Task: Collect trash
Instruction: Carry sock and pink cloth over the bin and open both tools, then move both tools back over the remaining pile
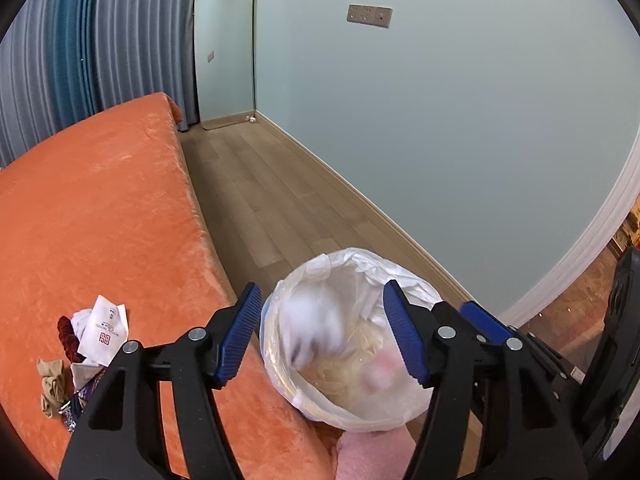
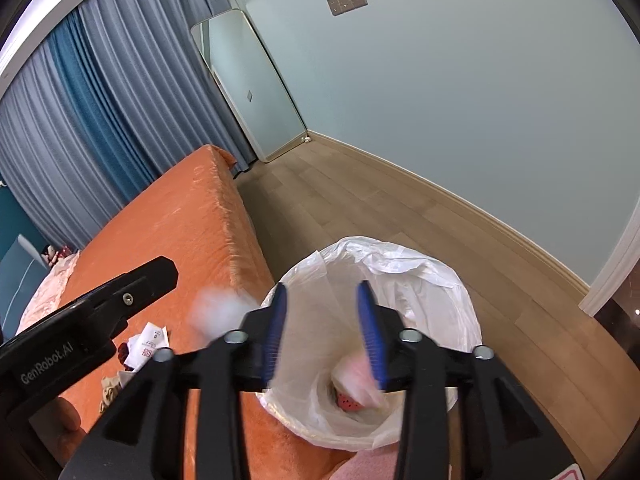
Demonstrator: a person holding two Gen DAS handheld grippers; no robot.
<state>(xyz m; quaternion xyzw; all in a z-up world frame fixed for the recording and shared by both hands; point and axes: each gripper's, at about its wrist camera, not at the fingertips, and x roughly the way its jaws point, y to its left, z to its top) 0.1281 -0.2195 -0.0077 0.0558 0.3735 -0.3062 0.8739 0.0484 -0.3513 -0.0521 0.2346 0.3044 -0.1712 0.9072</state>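
Both grippers, left gripper [image 1: 320, 332] and right gripper [image 2: 322, 330], wide apart and empty over the white plastic-lined round bin [image 1: 280, 384] at lower centre. Blurred white scrap [image 1: 316, 330], seemingly dropping in. Remaining at lower left: 1 pile of paper and cloth litter [image 1: 86, 344] on the orange plush bed [image 1: 100, 208].

A lined bin [image 1: 344, 360] stands beside the bed [image 1: 100, 220], scraps [image 1: 92, 344] on it.
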